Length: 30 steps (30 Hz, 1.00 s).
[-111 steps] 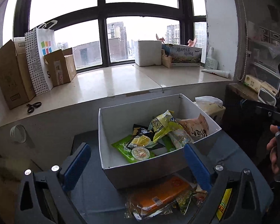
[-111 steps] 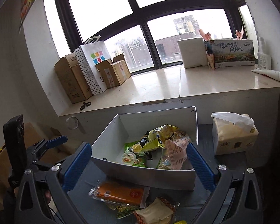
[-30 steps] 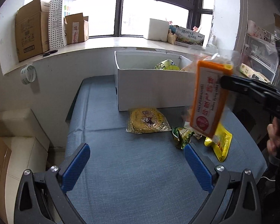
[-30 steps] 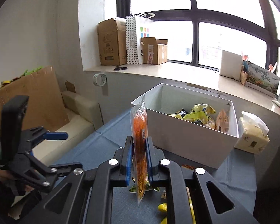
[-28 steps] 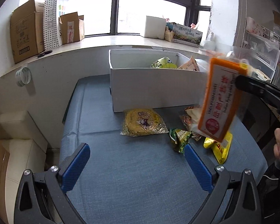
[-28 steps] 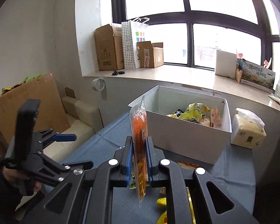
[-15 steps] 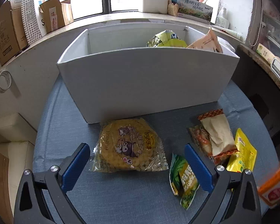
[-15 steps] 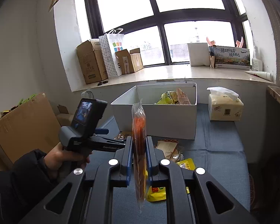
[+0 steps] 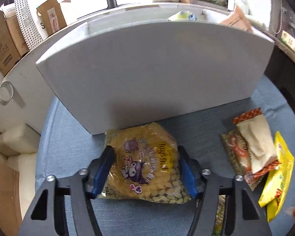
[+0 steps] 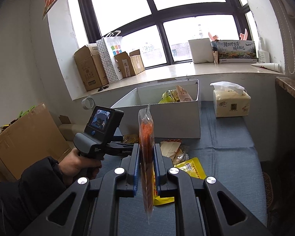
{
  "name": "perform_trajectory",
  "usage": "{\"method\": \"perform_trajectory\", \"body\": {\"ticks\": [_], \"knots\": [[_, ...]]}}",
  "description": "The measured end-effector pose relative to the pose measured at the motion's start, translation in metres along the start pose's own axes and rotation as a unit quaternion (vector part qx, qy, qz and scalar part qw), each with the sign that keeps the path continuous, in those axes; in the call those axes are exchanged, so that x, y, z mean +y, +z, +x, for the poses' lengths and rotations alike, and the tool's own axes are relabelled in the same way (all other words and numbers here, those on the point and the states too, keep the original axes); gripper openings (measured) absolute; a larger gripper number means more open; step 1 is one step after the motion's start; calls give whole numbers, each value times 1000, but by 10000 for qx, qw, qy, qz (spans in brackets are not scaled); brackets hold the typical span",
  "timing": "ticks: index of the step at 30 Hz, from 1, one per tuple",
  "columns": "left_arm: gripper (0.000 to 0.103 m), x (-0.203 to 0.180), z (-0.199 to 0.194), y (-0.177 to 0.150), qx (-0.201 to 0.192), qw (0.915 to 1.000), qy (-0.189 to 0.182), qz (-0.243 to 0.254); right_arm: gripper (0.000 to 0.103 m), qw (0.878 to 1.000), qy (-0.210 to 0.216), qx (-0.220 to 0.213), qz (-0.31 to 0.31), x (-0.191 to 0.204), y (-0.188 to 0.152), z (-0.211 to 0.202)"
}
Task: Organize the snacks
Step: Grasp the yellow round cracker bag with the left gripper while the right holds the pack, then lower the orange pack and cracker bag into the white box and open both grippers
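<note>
My left gripper [image 9: 145, 155] is low on the blue tablecloth, its blue pads pressed against both sides of a round yellow snack bag [image 9: 145, 167] that lies just in front of the white box [image 9: 153, 72]. My right gripper [image 10: 146, 157] is shut on an orange snack packet [image 10: 146, 137], held upright on edge above the table, short of the white box [image 10: 167, 118]. The box holds several snacks [image 10: 173, 96]. The left gripper's body and the hand on it show in the right wrist view [image 10: 100, 133].
A beige-and-orange packet [image 9: 253, 143], a brown packet [image 9: 236, 153] under it and a yellow packet [image 9: 275, 179] lie on the cloth at the right. A tissue pack [image 10: 231, 102] stands right of the box. Cardboard boxes [image 10: 92, 68] and a dotted bag [image 10: 108, 57] stand on the windowsill.
My left gripper has dropped down and forward to the yellow bag and its jaws have narrowed onto it. My right gripper, still holding the orange packet, has pulled back from the box.
</note>
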<state>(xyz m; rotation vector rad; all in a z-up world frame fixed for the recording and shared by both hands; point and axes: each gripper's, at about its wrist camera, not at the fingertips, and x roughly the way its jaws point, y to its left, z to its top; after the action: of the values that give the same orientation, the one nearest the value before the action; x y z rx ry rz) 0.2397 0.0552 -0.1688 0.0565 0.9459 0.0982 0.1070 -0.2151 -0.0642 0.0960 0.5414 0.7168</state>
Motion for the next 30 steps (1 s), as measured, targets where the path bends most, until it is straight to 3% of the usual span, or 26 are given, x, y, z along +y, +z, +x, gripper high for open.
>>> {"method": "perform_trajectory", "body": {"ticks": [1, 3, 6, 11, 16, 24, 30], "knots": [[57, 2, -5, 0, -46, 10000, -72, -35, 13, 10000, 3, 2, -15, 1, 0, 0], [41, 4, -19, -1, -195, 9996, -161, -84, 13, 10000, 2, 3, -36, 2, 0, 1], [33, 10, -33, -5, -320, 9991, -278, -82, 13, 10000, 11, 20, -28, 2, 0, 3], [31, 24, -53, -13, -421, 9969, -609, -256, 13, 10000, 19, 21, -62, 5, -1, 4], [31, 31, -89, -24, -764, 9940, -722, -289, 13, 9999, 48, 33, -83, 6, 0, 5], [31, 26, -143, -21, -1283, 9899, -594, -64, 13, 9997, 111, -68, -187, 14, 8, 2], [31, 27, -174, 2, -1623, 9849, -595, 18, 13, 9986, 147, -320, -389, 17, 40, 2]]}}
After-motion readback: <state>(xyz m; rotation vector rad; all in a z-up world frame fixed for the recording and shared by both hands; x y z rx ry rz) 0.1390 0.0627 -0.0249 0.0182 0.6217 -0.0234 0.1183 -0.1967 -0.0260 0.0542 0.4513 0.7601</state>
